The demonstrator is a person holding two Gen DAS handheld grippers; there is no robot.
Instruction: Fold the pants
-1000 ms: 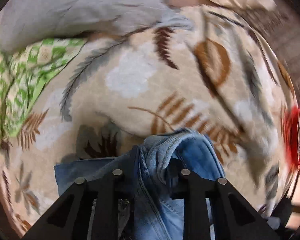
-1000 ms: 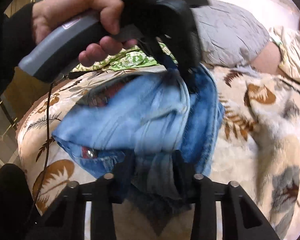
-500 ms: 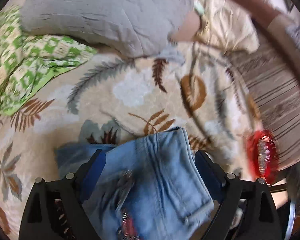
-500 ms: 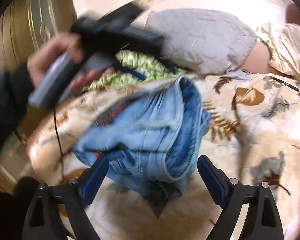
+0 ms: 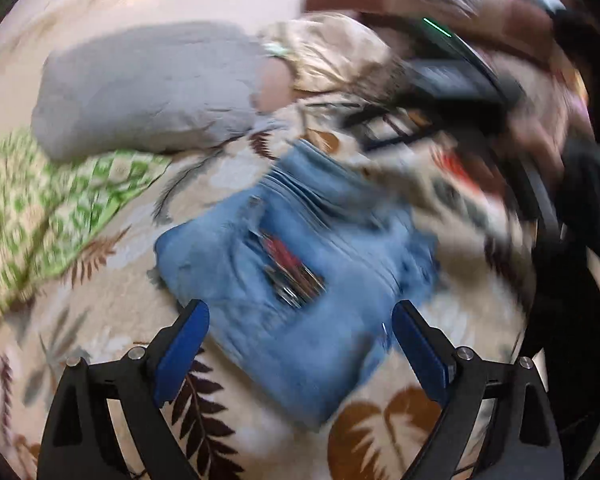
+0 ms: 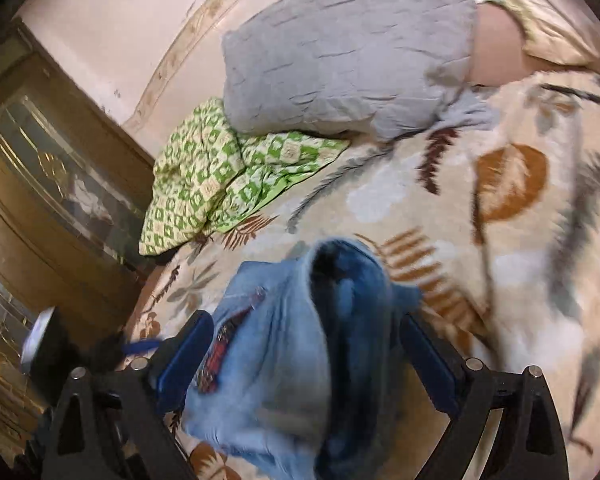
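Note:
The folded blue jeans (image 5: 292,280) lie in a compact bundle on the leaf-patterned blanket (image 5: 100,344), a red patch showing on top. My left gripper (image 5: 300,344) is open, its blue-padded fingers apart above the near edge of the bundle. In the right wrist view the jeans (image 6: 300,360) fill the space between the spread fingers of my right gripper (image 6: 304,352), which is open and holds nothing. The right gripper body and the hand on it show blurred at the upper right of the left wrist view (image 5: 452,84).
A grey pillow (image 6: 340,52) and a green checked cloth (image 6: 220,176) lie at the head of the bed. A shiny beige pillow (image 6: 548,12) sits at the far right. A wooden cabinet with glass (image 6: 48,184) stands left of the bed.
Both grippers went from shut on the jeans to open and let the bundle drop on the blanket. Both have since drawn back from it, the left one rising.

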